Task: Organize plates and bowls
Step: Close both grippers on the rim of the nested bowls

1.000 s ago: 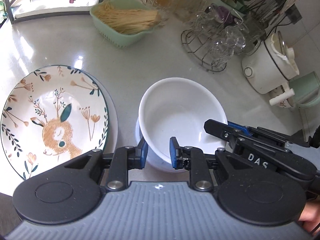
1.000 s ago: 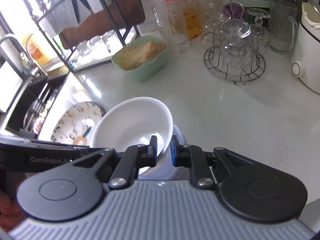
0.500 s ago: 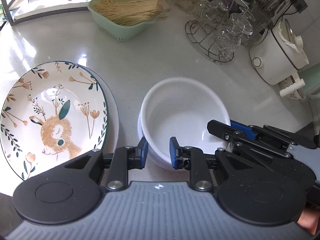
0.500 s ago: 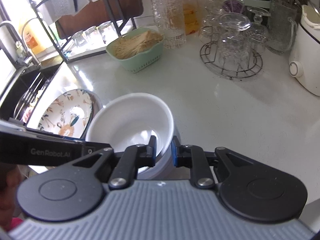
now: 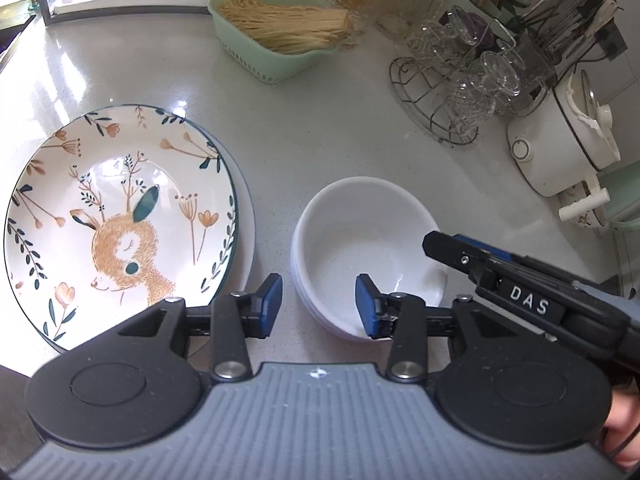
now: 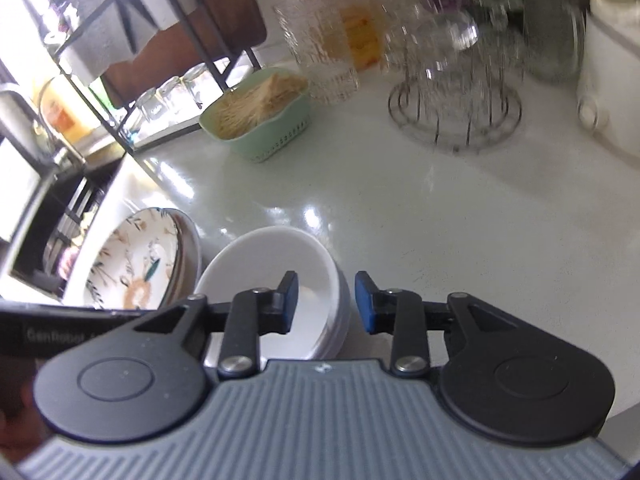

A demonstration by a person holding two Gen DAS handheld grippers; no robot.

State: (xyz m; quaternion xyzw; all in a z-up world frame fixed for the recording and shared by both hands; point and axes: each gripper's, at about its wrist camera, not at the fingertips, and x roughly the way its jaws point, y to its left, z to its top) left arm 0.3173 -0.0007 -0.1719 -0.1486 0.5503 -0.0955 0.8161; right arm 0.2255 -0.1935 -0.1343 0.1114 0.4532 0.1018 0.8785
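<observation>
A stack of white bowls (image 5: pixel 360 240) stands on the grey counter, the top one nested in the ones below. A deer-patterned plate (image 5: pixel 120 216) lies on another plate to its left. My left gripper (image 5: pixel 319 306) is open, its jaws on either side of the stack's near rim, holding nothing. My right gripper (image 6: pixel 326 304) is open astride the bowls' (image 6: pixel 272 276) right rim; it also shows in the left wrist view (image 5: pixel 440 242) at the stack's right. The plates (image 6: pixel 140 272) sit left of the bowls.
A green basket of straw-coloured sticks (image 5: pixel 280 28) stands at the back. A wire rack of upturned glasses (image 5: pixel 460 84) and a white cooker (image 5: pixel 560 148) are at the right. A sink and a black metal shelf (image 6: pixel 60 208) lie to the left.
Both grippers have opened and let go of the top white bowl, which now rests nested in the stack. Both have drawn back a little.
</observation>
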